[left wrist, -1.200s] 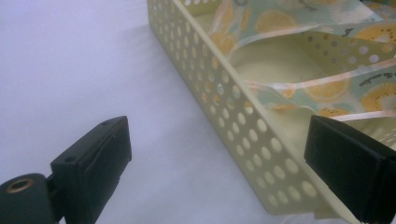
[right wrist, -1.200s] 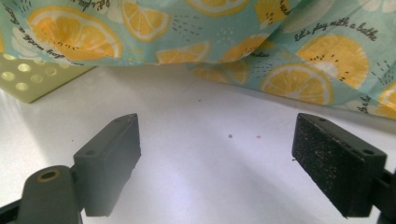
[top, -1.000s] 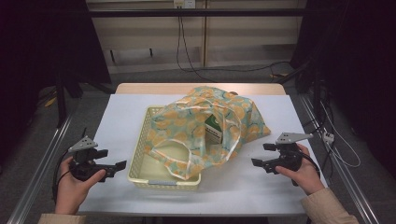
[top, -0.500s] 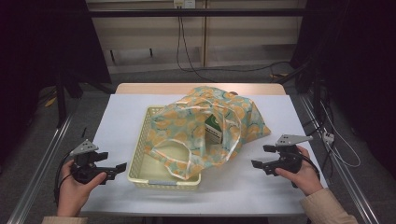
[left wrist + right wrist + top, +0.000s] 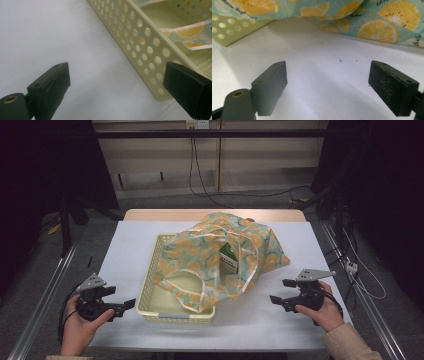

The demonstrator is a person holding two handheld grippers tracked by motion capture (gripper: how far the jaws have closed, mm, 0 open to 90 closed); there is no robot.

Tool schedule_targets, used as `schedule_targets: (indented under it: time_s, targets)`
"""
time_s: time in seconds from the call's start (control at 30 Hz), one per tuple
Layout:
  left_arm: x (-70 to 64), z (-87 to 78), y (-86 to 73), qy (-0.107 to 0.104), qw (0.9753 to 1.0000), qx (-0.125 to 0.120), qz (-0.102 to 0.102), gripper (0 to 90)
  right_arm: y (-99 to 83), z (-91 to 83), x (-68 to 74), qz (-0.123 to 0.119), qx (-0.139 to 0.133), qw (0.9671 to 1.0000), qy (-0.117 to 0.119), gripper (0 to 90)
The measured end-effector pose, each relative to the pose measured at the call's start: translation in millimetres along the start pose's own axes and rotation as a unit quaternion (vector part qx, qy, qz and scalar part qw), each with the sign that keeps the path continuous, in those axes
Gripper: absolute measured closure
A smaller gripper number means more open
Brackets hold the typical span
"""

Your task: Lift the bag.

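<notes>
Between my black grippers, the pale yellow basket (image 5: 175, 312) is dotted with round holes, the bag (image 5: 210, 260) is teal with orange lemon slices, and a green-and-white carton (image 5: 229, 259) shows inside.

Both grippers' jaws wide apart

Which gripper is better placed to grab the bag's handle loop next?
Left, probably. The left gripper sits open beside the basket, and the bag has its handle loop draped inside at that end. The right gripper, also open, faces the bag's body, farther from that loop.
</notes>
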State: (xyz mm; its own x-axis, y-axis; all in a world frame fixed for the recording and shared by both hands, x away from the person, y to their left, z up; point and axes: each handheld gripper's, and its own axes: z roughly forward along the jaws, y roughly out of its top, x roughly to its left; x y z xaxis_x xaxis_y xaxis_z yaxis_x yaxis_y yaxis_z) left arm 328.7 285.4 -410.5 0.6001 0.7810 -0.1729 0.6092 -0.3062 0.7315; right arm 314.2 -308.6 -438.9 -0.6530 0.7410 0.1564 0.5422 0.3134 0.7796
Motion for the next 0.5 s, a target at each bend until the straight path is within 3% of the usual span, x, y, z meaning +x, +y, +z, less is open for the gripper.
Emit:
schedule_targets:
  time_s: [0.5]
  targets:
    - [-1.3,4.2,-7.5,-0.003,1.0000,0.007,-0.001,7.3,-6.7,1.3,5.3,-0.009,0.006,0.9999,-0.005,15.1]
